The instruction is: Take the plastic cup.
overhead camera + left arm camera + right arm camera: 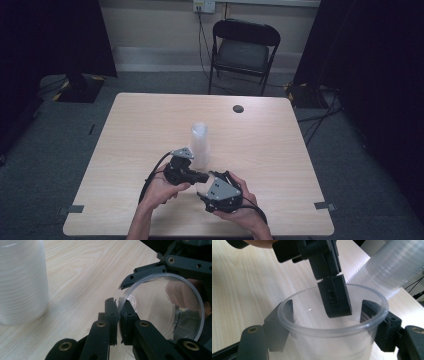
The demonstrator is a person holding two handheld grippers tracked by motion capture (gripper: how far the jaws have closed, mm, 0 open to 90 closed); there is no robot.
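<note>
A single clear plastic cup (332, 333) is held on its side just above the table, between both grippers. My left gripper (119, 312) is shut on the cup's rim, one finger inside the mouth and one outside. My right gripper (329, 312) has the cup's body between its jaws, and both pads (372, 315) lie against the wall. In the high view the two grippers, left (202, 176) and right (214, 182), meet near the table's front middle. A tall stack of clear cups (199, 145) stands upright just behind them.
The light wooden table (150, 120) has a dark cable hole (238, 108) near its far edge. A black folding chair (242, 50) stands behind the table. Cables trail from both grippers toward the front edge.
</note>
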